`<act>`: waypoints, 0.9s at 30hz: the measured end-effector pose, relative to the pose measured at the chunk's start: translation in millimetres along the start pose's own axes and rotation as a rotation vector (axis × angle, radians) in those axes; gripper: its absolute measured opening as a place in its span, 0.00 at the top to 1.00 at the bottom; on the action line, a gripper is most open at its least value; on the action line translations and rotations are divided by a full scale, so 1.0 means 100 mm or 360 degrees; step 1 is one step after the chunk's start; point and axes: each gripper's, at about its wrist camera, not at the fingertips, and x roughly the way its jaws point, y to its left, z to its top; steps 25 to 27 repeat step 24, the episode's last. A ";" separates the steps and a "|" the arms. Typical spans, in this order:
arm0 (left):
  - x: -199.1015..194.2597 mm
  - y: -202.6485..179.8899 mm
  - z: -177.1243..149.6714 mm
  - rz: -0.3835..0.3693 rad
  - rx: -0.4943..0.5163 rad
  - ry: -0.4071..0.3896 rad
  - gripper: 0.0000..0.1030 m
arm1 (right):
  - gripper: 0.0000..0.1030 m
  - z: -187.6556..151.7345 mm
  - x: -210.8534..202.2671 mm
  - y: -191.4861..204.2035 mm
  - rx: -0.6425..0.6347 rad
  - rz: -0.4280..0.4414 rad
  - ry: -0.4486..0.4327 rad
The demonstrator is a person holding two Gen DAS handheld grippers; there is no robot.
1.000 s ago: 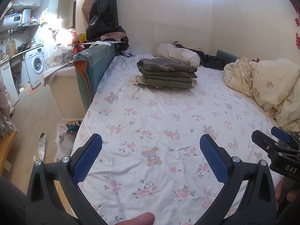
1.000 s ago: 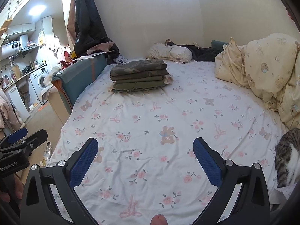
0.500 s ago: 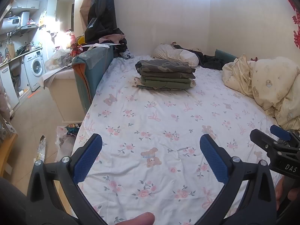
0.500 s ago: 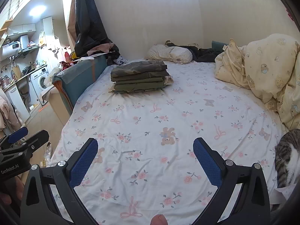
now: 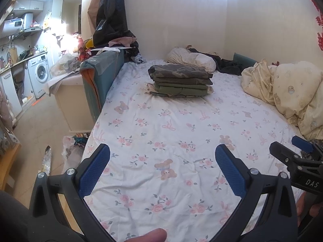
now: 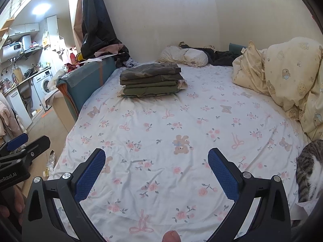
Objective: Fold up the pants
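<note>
Floral bedsheet [image 5: 171, 125] below — left gripper [image 5: 162, 168], right gripper [image 6: 156, 170] wide apart, empty

Cat [image 6: 308, 171] at the bed's right edge: head and forequarters cut off by the frame. Lowest garment under the folded pants stack [image 5: 179, 80]: mostly hidden, type indeterminate.

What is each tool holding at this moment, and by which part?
Nothing. The left tool and the right tool are both open above the bedsheet; the folded pants lie untouched far ahead.
</note>
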 end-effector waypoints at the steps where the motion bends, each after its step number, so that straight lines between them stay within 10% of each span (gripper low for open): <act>1: 0.00 0.00 0.00 0.0000 -0.0005 0.0002 0.00 | 0.00 0.00 0.00 0.00 -0.0002 -0.0002 0.0000; 27: 0.04 0.07 0.00 0.0020 -0.0017 0.0039 0.00 | 0.00 -0.01 0.08 -0.06 0.0020 0.0023 0.0041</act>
